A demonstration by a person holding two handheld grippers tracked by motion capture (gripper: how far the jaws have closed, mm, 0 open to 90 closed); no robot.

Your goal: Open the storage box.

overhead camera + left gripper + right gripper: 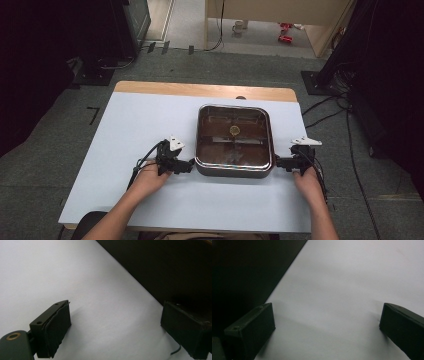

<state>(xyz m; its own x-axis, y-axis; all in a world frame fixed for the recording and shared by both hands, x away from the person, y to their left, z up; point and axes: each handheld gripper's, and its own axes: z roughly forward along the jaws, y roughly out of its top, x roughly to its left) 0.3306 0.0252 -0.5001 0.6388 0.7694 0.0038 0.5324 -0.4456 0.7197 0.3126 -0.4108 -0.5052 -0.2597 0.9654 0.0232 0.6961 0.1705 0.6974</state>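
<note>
Standing on the pale bench (125, 150), a square metal pan (234, 141) occupied the middle of the surface, slightly towards the person's side. Its interior was dark brown and glossy, with a small round yellowish item (234, 130) lying near its centre; what that item was could not be determined.

The left hand-held gripper (189, 164) lay low on the bench at the pan's near-left corner, pointing towards the pan, its tips just beside the wall; contact could not be confirmed from the high view. In the left gripper view its jaws stood wide apart with only bare bench between them, and the pan's dark wall (160, 270) ran diagonally across the upper right, directly behind the right-hand jaw.

The right hand-held gripper (278, 162) lay at the pan's near-right corner, likewise pointing inward and just beside the wall. In the right gripper view its jaws were also wide, nothing held between them, and the pan's dark wall (244, 275) filled the upper left, next to the left-hand jaw.

The pan thus sat between the two hand-held grippers, one at each side. A hand (150, 177) gripped each tool from the bench's near edge.
</note>
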